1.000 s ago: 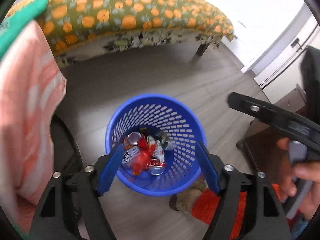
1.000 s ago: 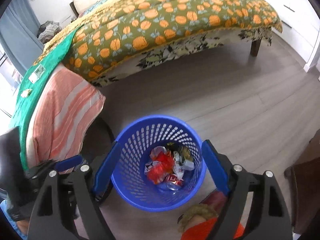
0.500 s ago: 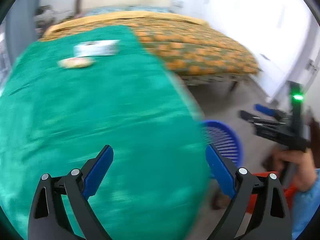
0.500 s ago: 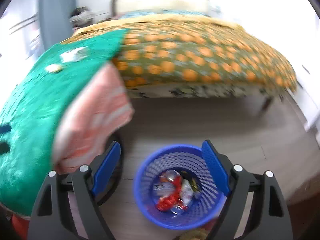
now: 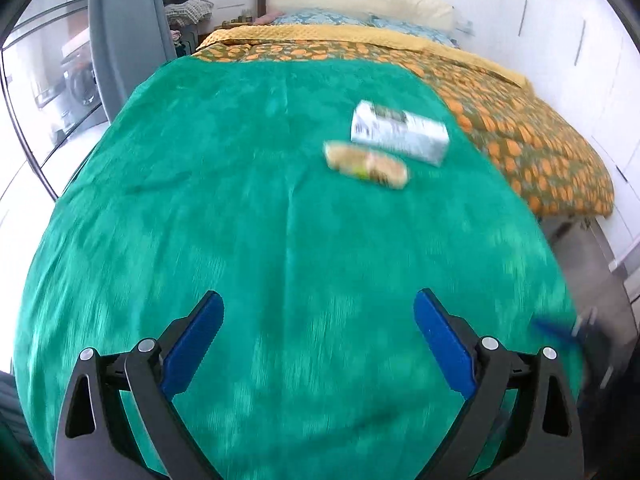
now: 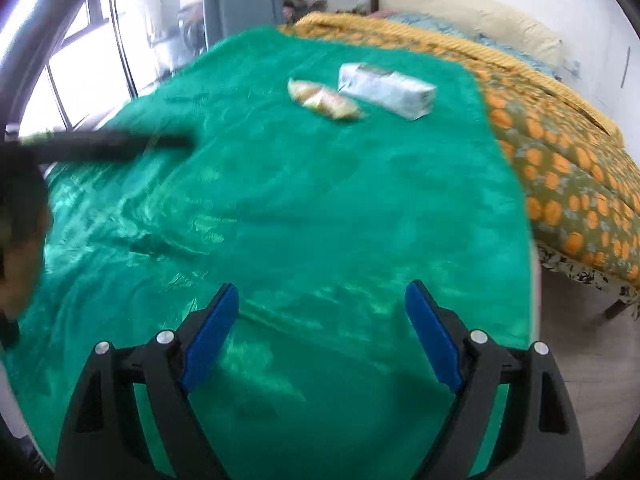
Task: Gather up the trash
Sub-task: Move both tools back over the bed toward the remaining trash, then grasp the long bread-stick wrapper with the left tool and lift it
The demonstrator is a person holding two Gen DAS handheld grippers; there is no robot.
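A white carton (image 5: 400,136) and a yellowish snack wrapper (image 5: 366,165) lie side by side on the far part of a green cloth (image 5: 260,240). They also show in the right wrist view, the carton (image 6: 386,90) right of the wrapper (image 6: 324,100). My left gripper (image 5: 318,320) is open and empty, well short of them. My right gripper (image 6: 322,308) is open and empty, also well short. The left gripper's blurred body (image 6: 108,144) crosses the right view's left side.
A bed with an orange-patterned blanket (image 5: 520,120) lies right of and behind the green cloth. A window (image 6: 68,60) and a grey curtain (image 5: 124,40) are to the left. Bare floor (image 6: 580,320) shows at the right.
Both grippers swung up and left, away from the blue trash basket on the floor, and now face the green cloth with the carton and wrapper. Both stayed open.
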